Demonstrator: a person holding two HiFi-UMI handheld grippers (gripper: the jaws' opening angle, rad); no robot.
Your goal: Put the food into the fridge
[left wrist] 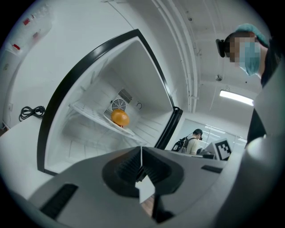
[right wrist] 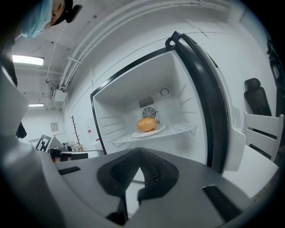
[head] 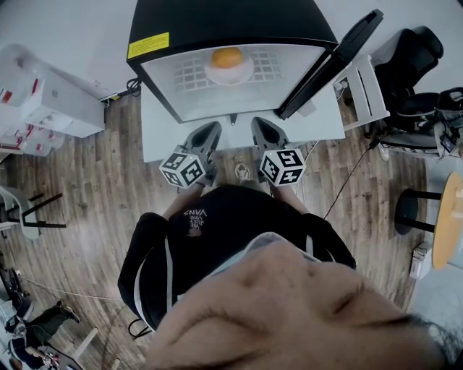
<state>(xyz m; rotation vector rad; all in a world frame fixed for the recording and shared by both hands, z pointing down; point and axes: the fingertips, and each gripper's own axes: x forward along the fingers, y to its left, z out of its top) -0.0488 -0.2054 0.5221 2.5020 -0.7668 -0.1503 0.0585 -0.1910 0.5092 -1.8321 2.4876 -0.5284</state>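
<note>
The food, a round orange-brown bun [head: 226,57], lies on a white plate [head: 230,74] on the wire shelf inside the open black mini fridge [head: 217,20]. Its door [head: 334,61] is swung out to the right. My left gripper [head: 211,130] and right gripper [head: 260,124] hover side by side just in front of the fridge opening, both shut with nothing between the jaws. In the left gripper view the bun [left wrist: 120,118] sits well beyond the closed left gripper [left wrist: 141,150]. In the right gripper view the bun [right wrist: 147,124] and plate [right wrist: 156,130] lie beyond the closed right gripper [right wrist: 140,154].
The fridge stands on a white table [head: 155,134] over a wooden floor. White shelving [head: 43,94] is at the left; black chairs [head: 416,65] and a round wooden table [head: 448,220] are at the right. A power cord [left wrist: 31,111] lies left of the fridge.
</note>
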